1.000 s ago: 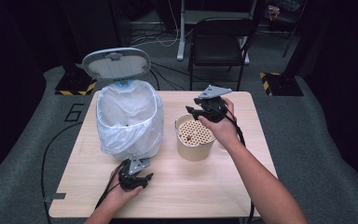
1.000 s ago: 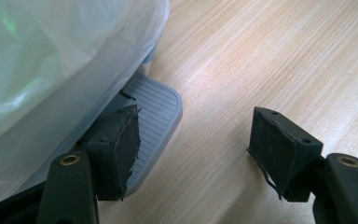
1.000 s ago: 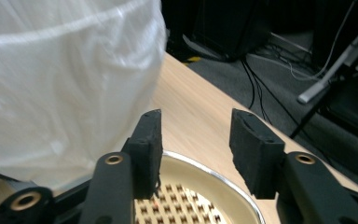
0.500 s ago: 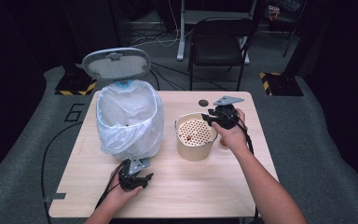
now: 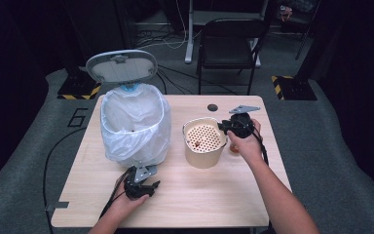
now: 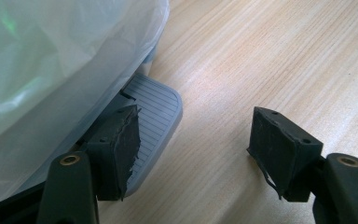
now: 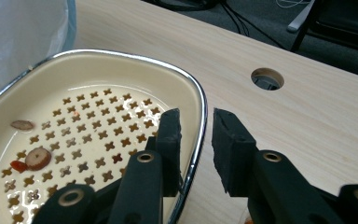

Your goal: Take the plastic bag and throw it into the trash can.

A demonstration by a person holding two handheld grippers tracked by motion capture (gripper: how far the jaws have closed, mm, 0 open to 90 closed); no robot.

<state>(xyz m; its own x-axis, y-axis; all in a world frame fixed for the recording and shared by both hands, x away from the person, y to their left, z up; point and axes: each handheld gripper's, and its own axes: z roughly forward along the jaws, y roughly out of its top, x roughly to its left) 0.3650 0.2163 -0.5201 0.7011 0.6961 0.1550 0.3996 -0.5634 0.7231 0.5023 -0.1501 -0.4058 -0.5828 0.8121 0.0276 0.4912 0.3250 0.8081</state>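
Cream strainer basket (image 5: 204,142), perforated floor with cross-shaped holes, chrome-edged rim; it is stood on the wooden table (image 5: 209,204) directly ahead of the right gripper (image 5: 228,127). A few food scraps (image 7: 31,158), sliced and reddish, are left lying on the perforated floor at the side away from that gripper. The right gripper's jaws are set astride the rim, one pad inside the basket and one outside, with a narrow gap showing on the outer side; the rim is bracketed but a firm pinch cannot be confirmed. This placement is judged to prepare a lift and tilt of the basket toward the bin. Pedal bin (image 5: 135,127), lined with a translucent white bag, lid (image 5: 121,67) raised, is stood just beyond the left gripper (image 5: 145,185). The left gripper's jaws are spread wide and empty, one pad hanging over the grey pedal (image 6: 156,109); this is judged to keep the lid up or steady the bin.
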